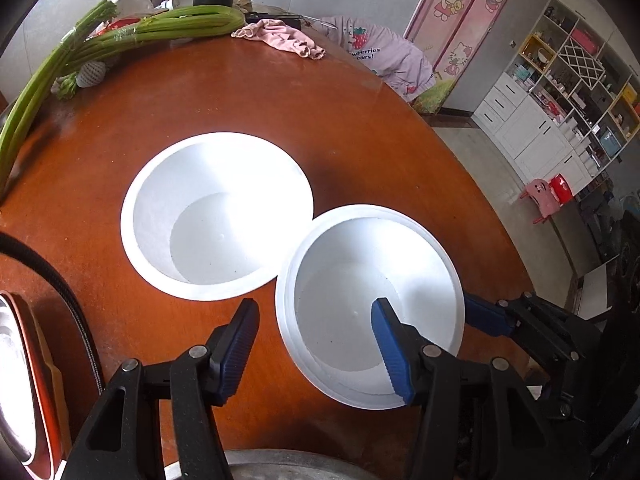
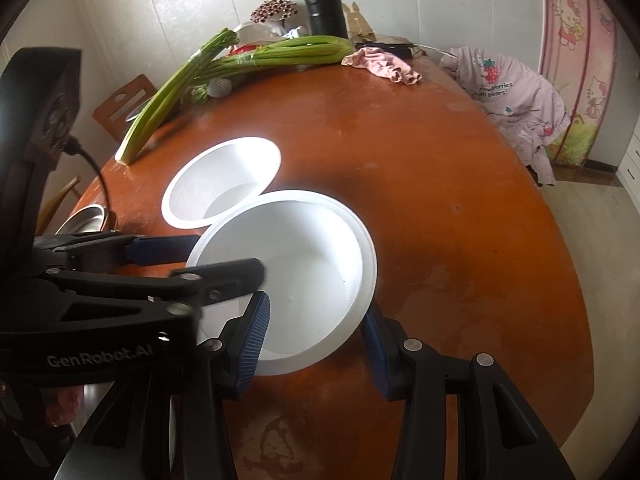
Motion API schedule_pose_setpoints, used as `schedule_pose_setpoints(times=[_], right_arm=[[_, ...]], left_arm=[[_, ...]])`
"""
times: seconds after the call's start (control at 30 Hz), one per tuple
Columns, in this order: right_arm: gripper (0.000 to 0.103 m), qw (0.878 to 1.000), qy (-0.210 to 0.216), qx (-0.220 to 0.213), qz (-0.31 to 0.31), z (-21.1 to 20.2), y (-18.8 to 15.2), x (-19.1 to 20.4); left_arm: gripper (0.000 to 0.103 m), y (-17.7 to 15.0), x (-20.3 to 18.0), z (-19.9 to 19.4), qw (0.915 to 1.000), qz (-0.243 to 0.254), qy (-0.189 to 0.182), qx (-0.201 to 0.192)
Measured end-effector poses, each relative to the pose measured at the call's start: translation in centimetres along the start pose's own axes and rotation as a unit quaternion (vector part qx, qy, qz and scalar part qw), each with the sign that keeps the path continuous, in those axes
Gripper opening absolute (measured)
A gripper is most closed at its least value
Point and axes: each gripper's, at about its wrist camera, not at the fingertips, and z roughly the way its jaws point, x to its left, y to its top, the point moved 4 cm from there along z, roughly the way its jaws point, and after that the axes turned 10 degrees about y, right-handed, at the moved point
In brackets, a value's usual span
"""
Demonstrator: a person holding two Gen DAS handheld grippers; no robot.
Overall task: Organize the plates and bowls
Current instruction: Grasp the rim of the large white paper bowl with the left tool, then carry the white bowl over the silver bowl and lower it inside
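Two white bowls sit on a round brown table (image 1: 360,128). The far bowl (image 1: 216,216) (image 2: 220,184) touches the rim of the near bowl (image 1: 372,304) (image 2: 292,272). My left gripper (image 1: 314,344) is open and straddles the near bowl's left rim, one finger inside the bowl and one outside. It shows in the right wrist view (image 2: 224,256). My right gripper (image 2: 316,328) is open around the near bowl's near rim, one finger inside and one outside. Its finger shows in the left wrist view (image 1: 488,314) at the bowl's right side.
Celery stalks (image 2: 240,60), a pink cloth (image 2: 384,64), a black flask (image 2: 324,0) and a white ball (image 2: 220,88) lie at the table's far side. A metal bowl (image 2: 86,216) sits at the left edge. A chair with purple clothing (image 2: 516,96) stands right.
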Motion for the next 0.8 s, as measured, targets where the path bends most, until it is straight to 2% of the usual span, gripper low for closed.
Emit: schedule_pose_setpoints(times=[0.1,0.8], right_arm=[[0.047,1.000,0.000,-0.001,0.000,-0.1,-0.1,0.0],[0.045,0.999,0.008,-0.030,-0.015,-2.7,-0.5,2.3]], left_arm=[[0.054,0.0,-0.2,0.0,1.0000,0.001,-0.006,-0.001],[0.054,-1.0,0.4,-3.6,0.9992,0.001,-0.003,-0.039]])
